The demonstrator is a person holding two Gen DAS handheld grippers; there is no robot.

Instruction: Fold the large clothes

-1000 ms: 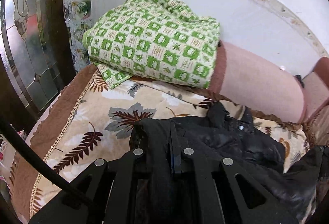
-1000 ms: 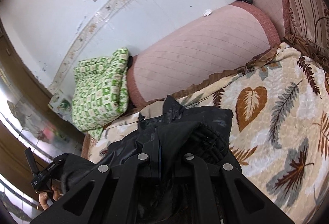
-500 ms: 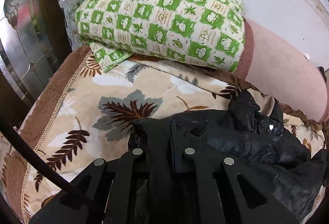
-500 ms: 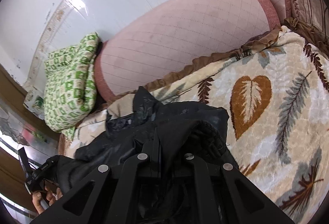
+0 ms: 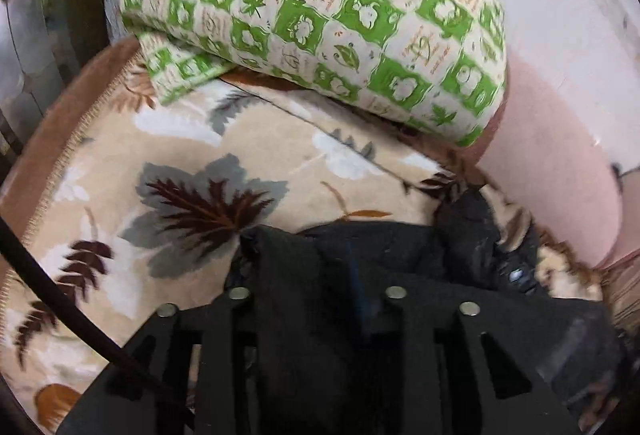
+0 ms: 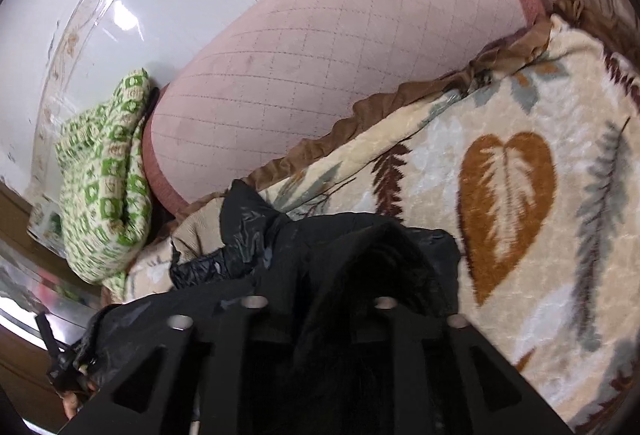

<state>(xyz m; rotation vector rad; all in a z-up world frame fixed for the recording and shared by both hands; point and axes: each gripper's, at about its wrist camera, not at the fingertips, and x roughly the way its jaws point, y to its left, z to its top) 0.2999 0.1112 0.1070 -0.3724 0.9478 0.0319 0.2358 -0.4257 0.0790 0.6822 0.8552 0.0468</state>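
Both grippers hold one black jacket (image 5: 384, 247) low over a sofa seat draped in a leaf-print blanket (image 5: 188, 139). In the left wrist view the left gripper (image 5: 316, 291) has its jaws clenched on a bunched corner of matte black cloth, with the glossier part of the garment trailing off to the right toward the pink sofa back (image 5: 560, 171). In the right wrist view the right gripper (image 6: 320, 299) likewise has its jaws clamped on a thick fold of the same jacket (image 6: 360, 247), a shiny crumpled flap sticking up at its far left edge. A folded green-checked quilt (image 5: 320, 7) sits at the far left end of the seat, apart from the jacket. The step in hand looks like carrying the two gripped corners forward to lay or fold the garment across the blanket, probably early to midway in the task since the cloth is not yet flat. To do it well, both grips should hold firm and travel together at matching height, keeping the edge between them taut so the slippery shell does not sag or twist. The jacket should land on open blanket, short of the quilt and the sofa back, with the bunched flap smoothed under rather than trapped in the crease. The puffy fabric will likely spring back, so a pressed, slow release seems wise.
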